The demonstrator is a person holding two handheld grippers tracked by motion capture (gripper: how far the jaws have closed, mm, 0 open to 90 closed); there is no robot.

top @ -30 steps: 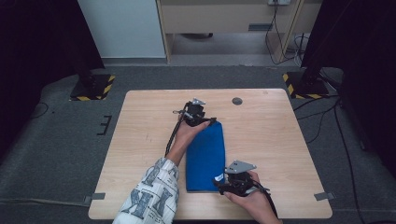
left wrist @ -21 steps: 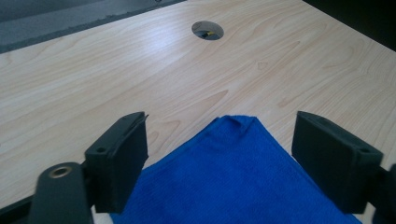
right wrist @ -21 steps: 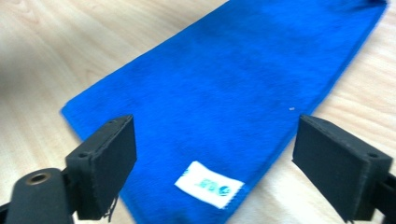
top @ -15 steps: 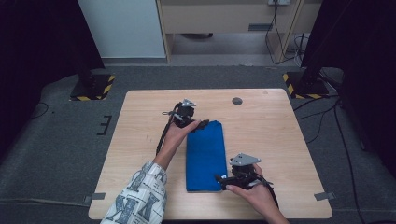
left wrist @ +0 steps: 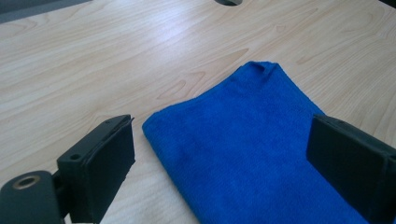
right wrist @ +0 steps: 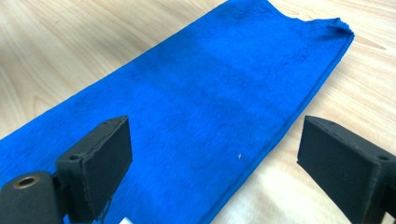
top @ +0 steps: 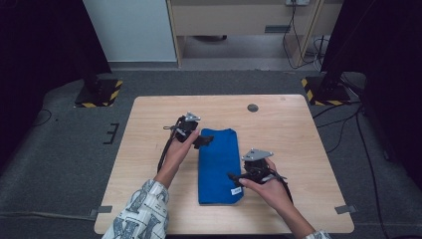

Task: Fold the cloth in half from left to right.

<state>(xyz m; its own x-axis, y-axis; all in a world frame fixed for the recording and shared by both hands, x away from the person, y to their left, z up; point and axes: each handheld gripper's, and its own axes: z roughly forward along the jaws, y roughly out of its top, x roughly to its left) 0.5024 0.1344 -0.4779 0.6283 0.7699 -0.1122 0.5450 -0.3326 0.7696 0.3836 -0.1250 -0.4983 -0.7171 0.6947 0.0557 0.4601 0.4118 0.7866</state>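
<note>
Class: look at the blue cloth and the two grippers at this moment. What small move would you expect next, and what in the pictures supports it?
Probably draw both back. The blue cloth lies flat, folded into a narrow strip on the table. The left hand-held gripper and right hand-held gripper, jaws just opened, hold nothing, so this fold looks complete.

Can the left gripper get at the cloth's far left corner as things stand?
Probably yes. The left gripper hangs open beside that corner of the cloth, its jaws just opened with nothing between them, and only bare table lies around it.
</note>
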